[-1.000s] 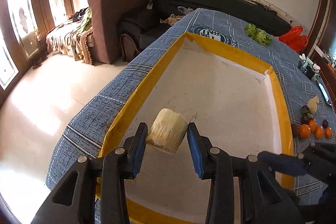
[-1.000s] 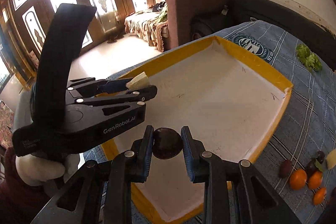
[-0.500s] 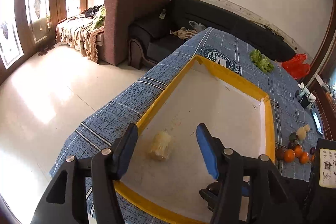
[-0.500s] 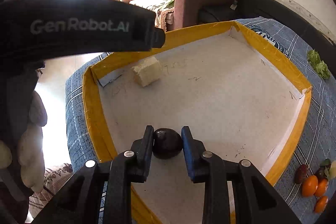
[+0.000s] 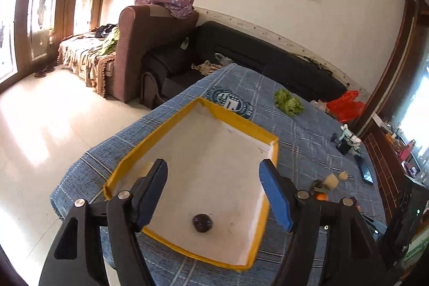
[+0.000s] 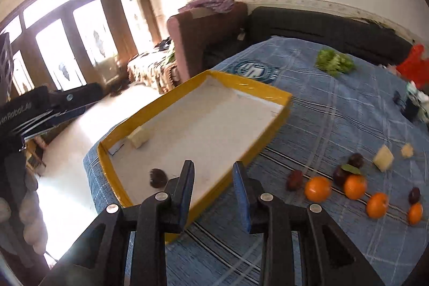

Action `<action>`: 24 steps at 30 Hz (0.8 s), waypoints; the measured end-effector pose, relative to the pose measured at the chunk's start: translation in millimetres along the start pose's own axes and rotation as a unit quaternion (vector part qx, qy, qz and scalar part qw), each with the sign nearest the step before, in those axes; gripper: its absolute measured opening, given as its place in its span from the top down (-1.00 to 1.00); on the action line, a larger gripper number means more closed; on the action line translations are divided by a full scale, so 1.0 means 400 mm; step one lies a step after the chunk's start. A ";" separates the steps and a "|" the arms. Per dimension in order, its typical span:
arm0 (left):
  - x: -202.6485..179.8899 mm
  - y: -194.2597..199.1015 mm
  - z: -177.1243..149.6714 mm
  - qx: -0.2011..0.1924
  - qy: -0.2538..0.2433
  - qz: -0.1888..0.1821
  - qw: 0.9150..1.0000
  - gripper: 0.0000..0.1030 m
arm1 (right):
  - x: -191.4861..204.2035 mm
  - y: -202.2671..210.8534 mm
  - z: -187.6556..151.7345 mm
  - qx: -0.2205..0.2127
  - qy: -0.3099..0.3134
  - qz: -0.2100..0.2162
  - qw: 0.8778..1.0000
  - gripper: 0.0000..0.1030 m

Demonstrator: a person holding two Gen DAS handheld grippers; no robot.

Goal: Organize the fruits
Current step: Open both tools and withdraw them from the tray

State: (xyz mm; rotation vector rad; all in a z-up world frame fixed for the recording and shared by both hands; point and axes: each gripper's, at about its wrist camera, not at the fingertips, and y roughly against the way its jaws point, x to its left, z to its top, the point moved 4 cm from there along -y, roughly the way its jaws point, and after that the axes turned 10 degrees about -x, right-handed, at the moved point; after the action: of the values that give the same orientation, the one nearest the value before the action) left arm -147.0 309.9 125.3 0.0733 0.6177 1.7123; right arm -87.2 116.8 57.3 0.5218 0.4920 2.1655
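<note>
Fruit lies in two places: some in the yellow-rimmed tray [image 6: 249,85], the rest on the blue checked cloth [image 6: 348,103] to its right. Farthest left, the left gripper [image 5: 213,165] hangs above the tray's near end, its jaws wide and opening, with nothing between them. In the tray's near left corner sits a pale cube [image 6: 138,140]. A dark plum [image 5: 202,223] rests on the tray floor near the front rim, below the left gripper and clear of its fingers. The right gripper [image 6: 213,164] is just right of the plum, over the tray's near right edge. Its jaws are a narrow gap apart, easing open and empty. Well to the right, on the cloth, are oranges [image 6: 317,188], more dark plums [image 6: 355,160] and two pale chunks [image 6: 383,158], apart from both grippers.
</note>
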 end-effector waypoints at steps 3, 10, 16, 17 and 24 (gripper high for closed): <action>-0.087 0.029 -0.014 -0.004 -0.021 -0.035 0.999 -0.37 | -0.126 0.108 -0.001 -0.019 -0.044 -0.051 0.998 0.36; -0.217 0.074 -0.056 0.006 -0.061 -0.084 0.995 -0.45 | -0.335 0.355 -0.038 -0.065 -0.100 -0.153 0.981 0.23; -0.274 0.056 -0.101 0.030 -0.085 -0.098 0.991 -0.48 | -0.440 0.391 -0.111 -0.049 -0.143 -0.176 0.973 0.19; -0.285 0.044 -0.114 0.036 -0.090 -0.098 0.990 -0.48 | -0.452 0.384 -0.116 -0.046 -0.148 -0.175 0.972 0.19; -0.348 -0.034 -0.182 0.078 -0.126 -0.093 0.985 -0.48 | -0.506 0.256 -0.109 -0.012 -0.168 -0.144 0.975 0.19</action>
State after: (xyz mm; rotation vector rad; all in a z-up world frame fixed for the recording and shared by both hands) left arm -127.8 156.0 96.3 0.3278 0.5509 1.4431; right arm -61.0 -111.6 33.7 0.7400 0.3302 1.7602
